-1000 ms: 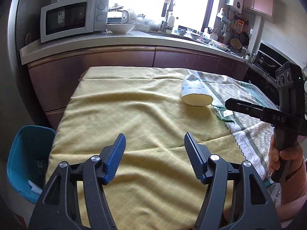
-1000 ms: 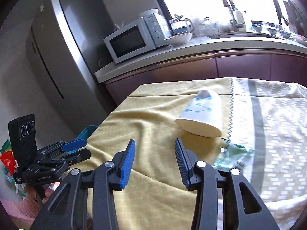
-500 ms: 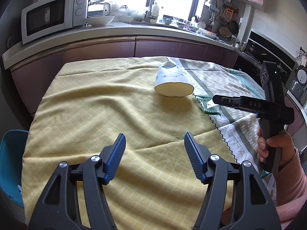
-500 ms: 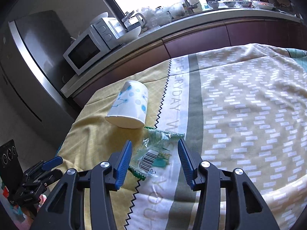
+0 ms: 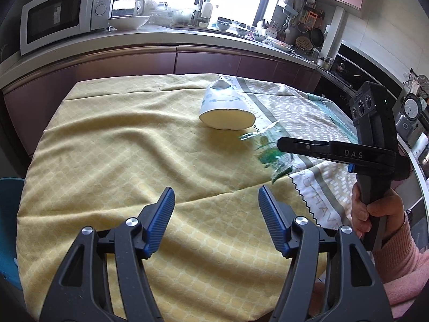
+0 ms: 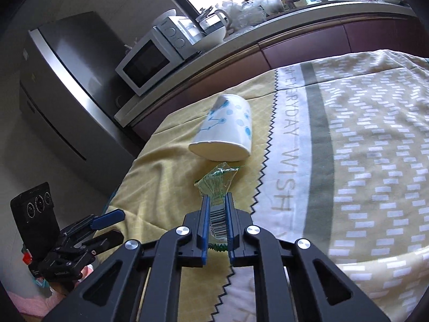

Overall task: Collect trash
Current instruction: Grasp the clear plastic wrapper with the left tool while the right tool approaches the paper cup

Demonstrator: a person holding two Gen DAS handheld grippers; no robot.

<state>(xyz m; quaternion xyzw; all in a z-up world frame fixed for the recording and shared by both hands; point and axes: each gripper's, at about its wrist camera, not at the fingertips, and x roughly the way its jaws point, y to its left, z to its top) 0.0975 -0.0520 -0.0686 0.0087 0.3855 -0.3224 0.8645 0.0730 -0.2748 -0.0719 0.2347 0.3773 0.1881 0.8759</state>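
Note:
A clear plastic wrapper (image 6: pixel 217 185) with green print and a barcode sits between the jaws of my right gripper (image 6: pixel 216 201), which is shut on it just above the table. It also shows in the left wrist view (image 5: pixel 268 147), under the right gripper (image 5: pixel 281 143). A white paper cup (image 6: pixel 225 136) with blue dots lies on its side on the yellow cloth just beyond the wrapper; it also shows in the left wrist view (image 5: pixel 226 107). My left gripper (image 5: pixel 215 209) is open and empty over the near part of the table; it also shows at the lower left of the right wrist view (image 6: pixel 107 225).
The table carries a yellow cloth (image 5: pixel 120 147) and a patterned cloth (image 6: pixel 348 147) on the right. A blue bin (image 5: pixel 9 214) stands at the table's left edge. A counter with a microwave (image 5: pixel 64 13) runs behind. A fridge (image 6: pixel 67 94) stands at the left.
My right gripper has closed on the wrapper, which was lying between its open jaws half a second ago. The left gripper stays open and has shifted its view slightly.

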